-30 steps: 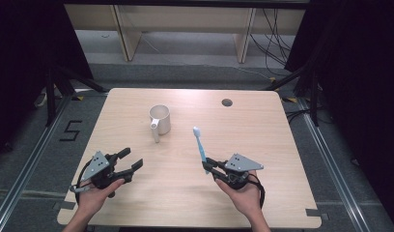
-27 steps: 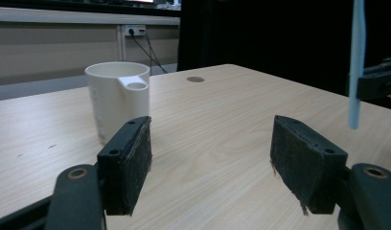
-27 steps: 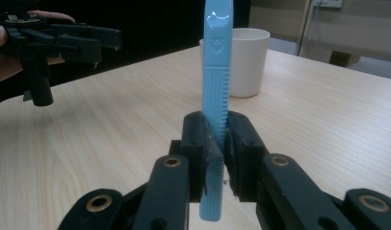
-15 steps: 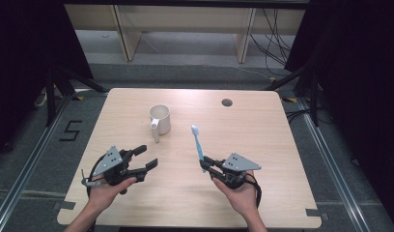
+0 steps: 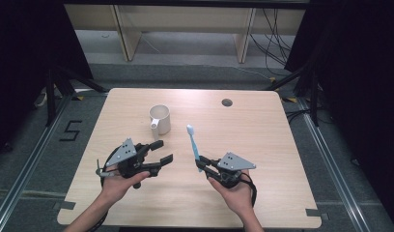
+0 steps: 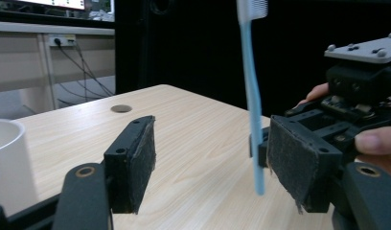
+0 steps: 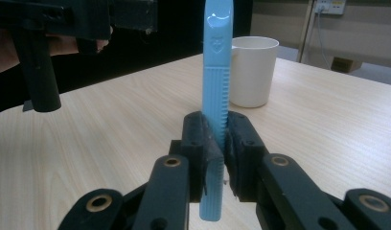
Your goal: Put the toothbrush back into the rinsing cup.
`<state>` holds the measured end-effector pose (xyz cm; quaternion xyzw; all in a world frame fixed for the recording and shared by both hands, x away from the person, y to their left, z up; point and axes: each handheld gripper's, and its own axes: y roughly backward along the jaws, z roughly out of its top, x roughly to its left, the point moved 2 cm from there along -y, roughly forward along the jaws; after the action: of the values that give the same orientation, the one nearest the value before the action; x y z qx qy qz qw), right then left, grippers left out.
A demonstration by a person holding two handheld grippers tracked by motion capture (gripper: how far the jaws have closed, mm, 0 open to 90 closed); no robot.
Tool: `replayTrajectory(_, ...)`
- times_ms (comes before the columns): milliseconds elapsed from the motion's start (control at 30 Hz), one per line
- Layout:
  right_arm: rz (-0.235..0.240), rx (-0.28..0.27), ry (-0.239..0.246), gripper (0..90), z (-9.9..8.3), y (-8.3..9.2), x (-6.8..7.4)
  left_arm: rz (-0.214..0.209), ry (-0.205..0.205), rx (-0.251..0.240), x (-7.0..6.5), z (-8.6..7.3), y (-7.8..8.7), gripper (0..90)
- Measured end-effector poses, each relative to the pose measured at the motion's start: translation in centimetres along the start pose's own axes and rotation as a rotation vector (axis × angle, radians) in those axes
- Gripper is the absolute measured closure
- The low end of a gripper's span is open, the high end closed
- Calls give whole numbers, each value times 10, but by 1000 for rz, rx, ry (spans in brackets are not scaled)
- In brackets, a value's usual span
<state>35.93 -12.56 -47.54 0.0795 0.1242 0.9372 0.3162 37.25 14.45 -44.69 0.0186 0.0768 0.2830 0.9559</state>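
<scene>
My tongs (image 5: 162,151) are black with grey top plates. The toothbrush (image 5: 193,146) is light blue with white bristles, the mug (image 5: 160,119) white, the table (image 5: 262,130) pale wood grain.

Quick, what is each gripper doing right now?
Left gripper: open, holding nothing, jaws just closing slightly.
Right gripper: shut on the blue toothbrush.

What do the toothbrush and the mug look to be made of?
Toothbrush: likely plastic, light blue, glossy at the top with a ribbed grip, clamped in the right gripper. Mug: white, smooth, matte; ceramic or plastic, cannot tell.
</scene>
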Motion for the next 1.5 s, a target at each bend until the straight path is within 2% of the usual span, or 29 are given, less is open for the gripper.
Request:
replayTrajectory(100,11,-6,-7,793,0,-2,1,-16,3,5,-4,2,-4,333)
replayTrajectory(133,-2,-8,19,793,2,-3,0,-37,-42,-8,-4,4,-11,336)
replayTrajectory(167,-2,-10,19,794,2,-3,0,-43,-21,-1,-7,4,-13,338)
replayTrajectory(233,-3,1,-21,794,2,-4,4,-47,-16,9,-9,5,-16,344)
replayTrajectory(267,-7,-13,8,793,3,-5,3,-60,-8,10,-11,5,-18,347)
replayTrajectory(333,14,-7,8,793,4,-7,3,-65,-2,14,-12,7,-21,356)
replayTrajectory(367,5,-13,7,793,4,-7,4,-68,0,12,-12,8,-23,359)
replayTrajectory(400,4,-29,27,794,4,-9,2,-69,4,8,-13,9,-25,363)
replayTrajectory(433,7,-30,31,794,4,-9,2,-65,-76,77,-7,9,-23,365)
replayTrajectory(467,13,-29,16,793,4,-10,3,-73,-5,20,-13,10,-28,367)
replayTrajectory(500,1,-21,32,794,4,-9,3,-80,6,16,-14,11,-30,369)
replayTrajectory(533,-5,-24,42,794,5,-10,2,-84,8,14,-15,11,-32,372)
replayTrajectory(600,18,-13,2,793,4,-11,5,-89,5,22,-16,11,-35,379)
replayTrajectory(733,9,-10,16,794,6,-11,6,-101,-10,24,-18,12,-42,422)
replayTrajectory(833,21,-13,10,793,8,-12,6,-105,0,21,-19,13,-46,431)
replayTrajectory(867,-8,-19,11,794,9,-11,7,-106,-2,22,-19,12,-47,435)
replayTrajectory(933,9,-17,19,793,10,-12,6,-105,2,25,-19,12,-49,439)
replayTrajectory(967,13,-38,40,793,11,-13,5,-105,8,24,-19,12,-49,449)
replayTrajectory(1000,10,-19,16,793,11,-12,7,-103,8,23,-19,12,-50,458)
replayTrajectory(1033,5,-15,23,793,12,-12,6,-105,7,23,-19,12,-51,466)
replayTrajectory(1233,7,-27,28,793,13,-14,6,-106,21,13,-20,12,-56,542)
replayTrajectory(1500,-5,-35,13,794,13,-15,7,-106,17,-1,-20,13,-58,655)
